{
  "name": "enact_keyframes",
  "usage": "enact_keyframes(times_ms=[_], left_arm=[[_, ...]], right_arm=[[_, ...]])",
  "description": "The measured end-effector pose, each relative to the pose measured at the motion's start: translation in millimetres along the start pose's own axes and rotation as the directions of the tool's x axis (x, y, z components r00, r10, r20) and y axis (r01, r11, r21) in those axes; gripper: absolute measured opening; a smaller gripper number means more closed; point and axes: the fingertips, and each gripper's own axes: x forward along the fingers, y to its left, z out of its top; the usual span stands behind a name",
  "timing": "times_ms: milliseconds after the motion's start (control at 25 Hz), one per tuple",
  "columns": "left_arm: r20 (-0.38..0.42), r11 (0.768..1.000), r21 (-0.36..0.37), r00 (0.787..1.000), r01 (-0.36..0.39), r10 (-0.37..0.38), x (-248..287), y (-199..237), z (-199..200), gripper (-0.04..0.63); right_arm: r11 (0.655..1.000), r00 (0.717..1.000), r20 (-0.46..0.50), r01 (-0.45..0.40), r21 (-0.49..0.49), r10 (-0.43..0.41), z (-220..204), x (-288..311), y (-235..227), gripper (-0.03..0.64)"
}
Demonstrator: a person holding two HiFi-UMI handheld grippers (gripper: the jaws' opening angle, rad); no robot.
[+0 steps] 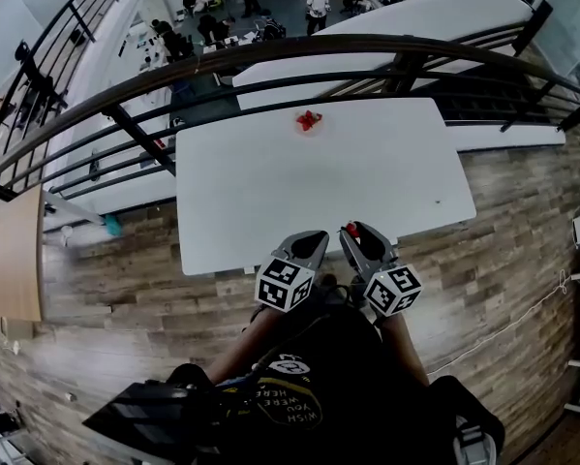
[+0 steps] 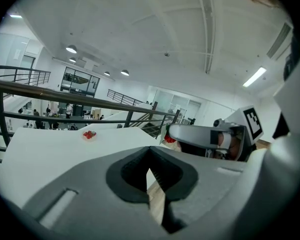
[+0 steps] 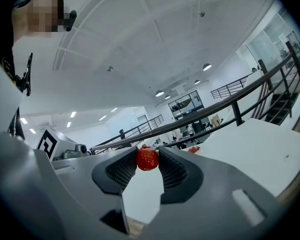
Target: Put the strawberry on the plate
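Right gripper (image 1: 355,234), lower centre of the head view at the near edge of the white table (image 1: 367,182), is clamped on the strawberry (image 3: 147,159), which sits pinched between the ribbed pads at the jaw tips and is clear of the table. Left gripper (image 1: 312,241), just beside it to the left, has its jaws closed together with nothing between them. The plate (image 1: 309,130), carrying red fruit, lies at the table's far edge, upper centre of frame, well apart from both grippers.

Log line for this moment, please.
right tongs: shut on strawberry | left tongs: shut, empty | plate: far edge of table | placement: not yet done
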Motion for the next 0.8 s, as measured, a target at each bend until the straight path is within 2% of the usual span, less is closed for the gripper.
enact_keyframes(times_ms=[240, 560, 800], left_arm=[[0.02, 0.999, 0.032, 1.0, -0.007, 0.006, 32.3, -11.2, 25.6, 0.003], [0.025, 0.999, 0.037, 0.999, -0.021, 0.02, 77.7, -17.4, 42.3, 0.002], [0.048, 0.997, 0.042, 0.997, -0.066, 0.064, 100.8, -19.8, 49.4, 0.003]], right_arm=[[1.0, 1.0, -0.002, -0.023, -0.01, 0.023, 23.2, 0.3, -31.4, 0.137], [0.998, 0.998, -0.003, -0.063, -0.015, 0.063, 45.1, 5.3, -70.1, 0.137], [0.994, 0.994, -0.011, -0.106, -0.017, 0.105, 49.9, 4.4, -91.8, 0.137]])
